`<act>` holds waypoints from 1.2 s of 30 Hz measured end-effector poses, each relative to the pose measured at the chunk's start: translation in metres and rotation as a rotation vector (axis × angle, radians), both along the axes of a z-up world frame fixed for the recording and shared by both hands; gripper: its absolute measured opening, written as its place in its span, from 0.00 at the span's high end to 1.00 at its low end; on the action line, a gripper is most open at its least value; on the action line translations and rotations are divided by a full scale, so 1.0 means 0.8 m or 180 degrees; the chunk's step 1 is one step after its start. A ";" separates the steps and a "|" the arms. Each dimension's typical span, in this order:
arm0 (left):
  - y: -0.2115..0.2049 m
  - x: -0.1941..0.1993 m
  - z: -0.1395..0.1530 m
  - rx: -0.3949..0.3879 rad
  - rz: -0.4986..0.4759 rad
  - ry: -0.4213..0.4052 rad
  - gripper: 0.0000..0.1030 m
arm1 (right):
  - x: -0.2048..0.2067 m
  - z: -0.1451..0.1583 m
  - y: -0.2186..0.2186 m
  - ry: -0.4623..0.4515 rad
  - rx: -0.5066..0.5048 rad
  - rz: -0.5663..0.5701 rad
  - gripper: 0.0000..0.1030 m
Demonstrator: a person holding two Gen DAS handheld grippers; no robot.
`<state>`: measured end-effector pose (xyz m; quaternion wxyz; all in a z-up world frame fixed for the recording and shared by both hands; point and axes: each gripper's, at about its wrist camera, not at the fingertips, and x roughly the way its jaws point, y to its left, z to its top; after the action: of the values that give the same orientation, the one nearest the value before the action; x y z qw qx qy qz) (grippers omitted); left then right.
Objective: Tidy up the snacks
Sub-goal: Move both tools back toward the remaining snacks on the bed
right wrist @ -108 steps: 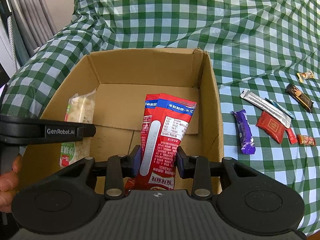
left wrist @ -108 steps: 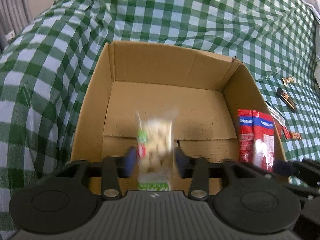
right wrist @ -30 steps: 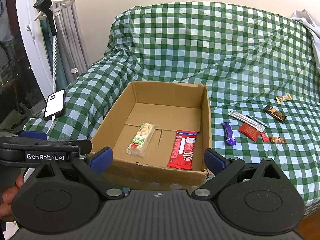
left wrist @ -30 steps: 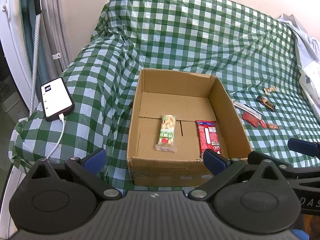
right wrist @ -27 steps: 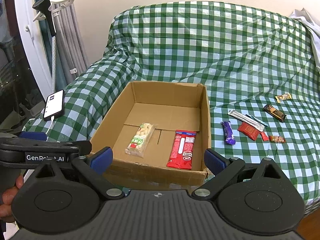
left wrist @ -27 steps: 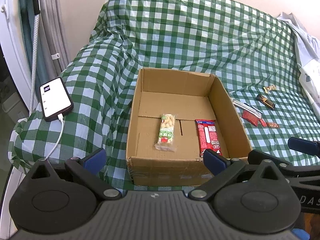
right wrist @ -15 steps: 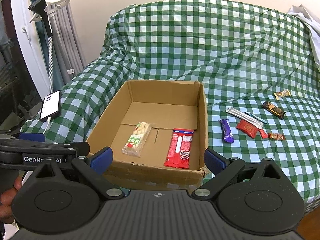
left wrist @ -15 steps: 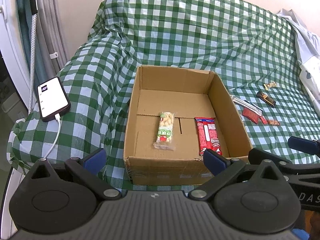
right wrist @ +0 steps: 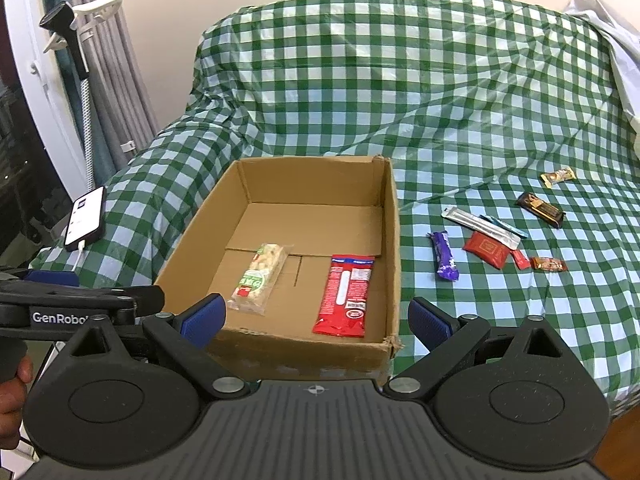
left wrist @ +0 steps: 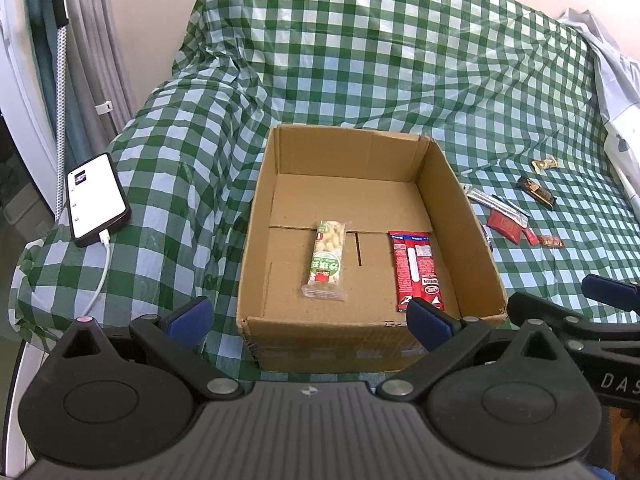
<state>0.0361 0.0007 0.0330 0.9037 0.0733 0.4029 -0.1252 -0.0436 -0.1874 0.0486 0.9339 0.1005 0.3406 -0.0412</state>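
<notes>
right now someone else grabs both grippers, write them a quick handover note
Left gripper: open, empty, held back from the cardboard box.
Right gripper: open, empty, also short of the box.
Done: peanut pack and red packet lie flat in the box.
Left: purple bar, silver stick, red square packet, dark bar, gold candy and orange candy on the checked cloth.

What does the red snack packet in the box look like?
The red snack packet is a long, flat, shiny wrapper with a white strip down its middle and small print. It lies flat on the floor of the cardboard box, near the box's right wall, beside the peanut packet but not touching it. No gripper holds it.
</notes>
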 end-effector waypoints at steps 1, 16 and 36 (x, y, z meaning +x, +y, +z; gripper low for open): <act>-0.002 0.001 -0.001 0.0003 -0.0006 0.0009 0.00 | 0.001 -0.001 -0.003 0.0004 0.0006 -0.0015 0.05; -0.048 0.023 -0.005 0.0027 -0.0134 0.0060 0.00 | 0.013 -0.013 -0.045 0.0073 0.0008 -0.0268 0.05; -0.119 0.051 -0.009 0.0036 -0.0380 0.0099 0.00 | 0.034 -0.031 -0.102 0.0189 -0.0044 -0.0531 0.05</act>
<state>0.0769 -0.0948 0.0256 0.8878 0.1003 0.4125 -0.1777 -0.0161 -0.2690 0.0237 0.9174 0.1208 0.3582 -0.1243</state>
